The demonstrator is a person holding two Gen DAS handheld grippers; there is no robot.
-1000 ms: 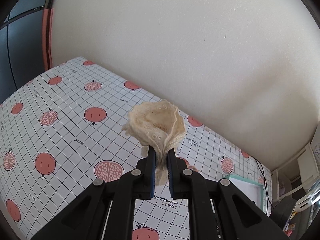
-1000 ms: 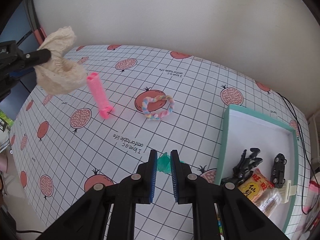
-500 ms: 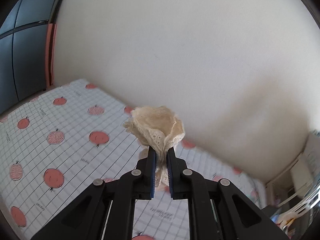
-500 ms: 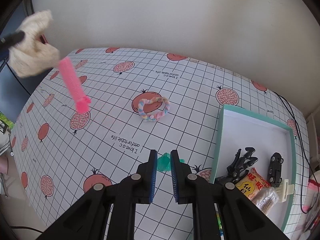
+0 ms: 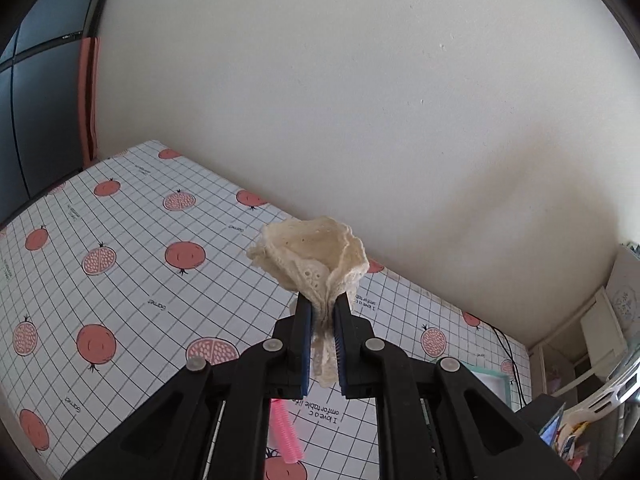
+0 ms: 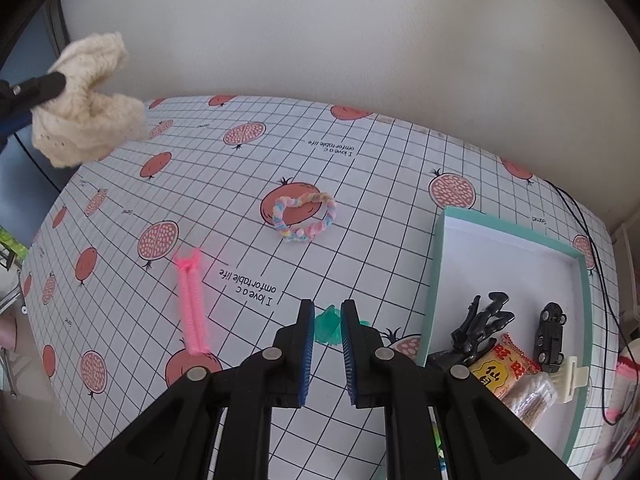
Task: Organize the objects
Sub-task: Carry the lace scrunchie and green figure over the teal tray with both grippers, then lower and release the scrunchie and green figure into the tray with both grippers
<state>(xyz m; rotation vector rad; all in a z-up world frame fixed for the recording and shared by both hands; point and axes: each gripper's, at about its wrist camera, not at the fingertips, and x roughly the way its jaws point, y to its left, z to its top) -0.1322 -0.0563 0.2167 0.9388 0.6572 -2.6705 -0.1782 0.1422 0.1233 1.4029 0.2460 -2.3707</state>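
Observation:
My left gripper [image 5: 322,306] is shut on a cream lace scrunchie [image 5: 310,258] and holds it high above the table; it also shows in the right wrist view [image 6: 86,116] at the upper left. My right gripper [image 6: 324,308] is nearly shut and empty, low over the table, with a small green piece [image 6: 326,324] on the cloth between its fingers. A pink hair roller [image 6: 192,304] lies on the cloth to its left and shows in the left wrist view [image 5: 285,432]. A pastel twisted ring [image 6: 304,216] lies farther back.
A teal-rimmed white box [image 6: 436,264] at the right holds a black claw clip [image 6: 478,332], a black toy car [image 6: 552,336], a snack packet [image 6: 502,368] and a cream clip [image 6: 570,376]. A black cable [image 6: 592,240] runs behind it. The wall is close behind the table.
The pink roller, which hung with the scrunchie, has dropped onto the cloth left of my right gripper. My left gripper stays raised with the scrunchie. My right gripper has barely moved.

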